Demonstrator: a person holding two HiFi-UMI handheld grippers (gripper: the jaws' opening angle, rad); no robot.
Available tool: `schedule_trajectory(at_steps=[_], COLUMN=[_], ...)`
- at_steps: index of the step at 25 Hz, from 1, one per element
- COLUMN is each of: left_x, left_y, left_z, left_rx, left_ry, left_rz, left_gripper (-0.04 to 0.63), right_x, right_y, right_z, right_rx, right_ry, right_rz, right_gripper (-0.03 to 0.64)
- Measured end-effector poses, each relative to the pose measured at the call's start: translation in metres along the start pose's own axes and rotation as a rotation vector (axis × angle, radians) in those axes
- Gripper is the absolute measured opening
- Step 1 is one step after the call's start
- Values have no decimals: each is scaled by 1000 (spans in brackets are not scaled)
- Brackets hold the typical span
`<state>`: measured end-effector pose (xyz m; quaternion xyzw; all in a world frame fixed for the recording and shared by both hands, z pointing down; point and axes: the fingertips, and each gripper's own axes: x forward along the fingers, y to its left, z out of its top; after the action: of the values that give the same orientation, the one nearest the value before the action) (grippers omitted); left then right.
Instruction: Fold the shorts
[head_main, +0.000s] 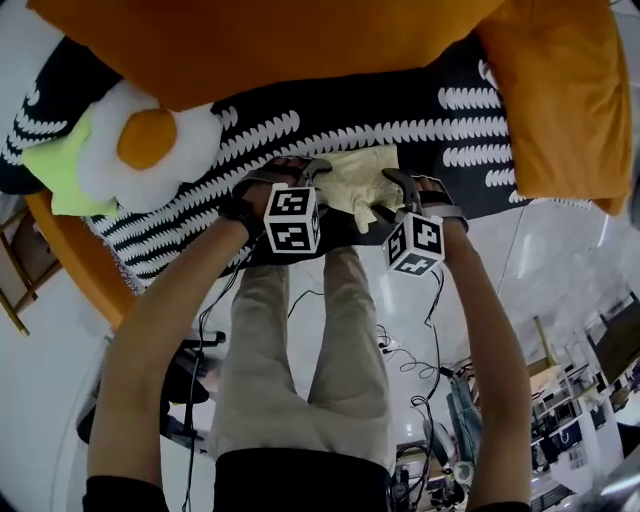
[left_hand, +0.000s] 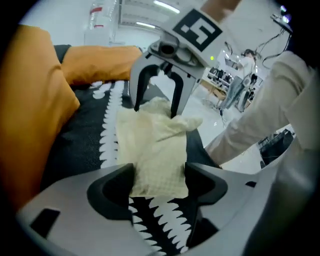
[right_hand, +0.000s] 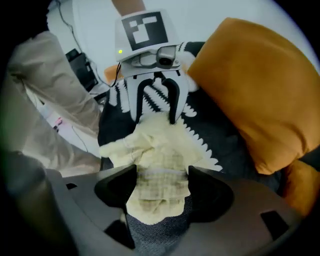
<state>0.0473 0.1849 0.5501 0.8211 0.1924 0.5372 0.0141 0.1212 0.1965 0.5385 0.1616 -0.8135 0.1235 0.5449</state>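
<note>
Standing partly open, the left gripper (left_hand: 159, 182) and the right gripper (right_hand: 161, 187) each straddle one end of the pale yellow shorts (head_main: 365, 180), with cloth lying loose between the parted jaws. The shorts lie crumpled on the black-and-white cover (head_main: 300, 130) near the orange cushion (head_main: 560, 90), their long axis running from one gripper to the other.

A soft surface under a black fabric cover with rows of white toothed stripes (head_main: 470, 130) is carrying everything. Pale yellow checked shorts (head_main: 365, 180) are lying bunched at its near edge. Farther back, a large orange cushion (head_main: 260, 40) and a second orange cushion (head_main: 565, 90) are resting on it, with a white fried-egg plush (head_main: 150, 140) touching a lime green piece (head_main: 55, 165).
</note>
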Motion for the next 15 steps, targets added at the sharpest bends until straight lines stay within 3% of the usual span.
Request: schedule_trajectory(at_steps=[3, 8, 10, 12, 15], left_x=[38, 37, 16, -13, -81], left_y=[6, 13, 13, 10, -9], left_z=[-16, -15, -15, -9, 15], left_rx=[5, 2, -9, -73, -263], left_ry=[53, -3, -22, -72, -198], left_rz=[41, 105, 128, 164, 216], left_gripper=[331, 336, 348, 348, 348], right_x=[32, 38, 26, -4, -85], right_y=[6, 1, -5, -19, -24], right_z=[-21, -18, -7, 6, 20], right_rx=[-64, -15, 19, 138, 416], right_ry=[22, 45, 34, -26, -133], right_rz=[28, 76, 40, -63, -229], right_gripper=[338, 321, 346, 360, 345])
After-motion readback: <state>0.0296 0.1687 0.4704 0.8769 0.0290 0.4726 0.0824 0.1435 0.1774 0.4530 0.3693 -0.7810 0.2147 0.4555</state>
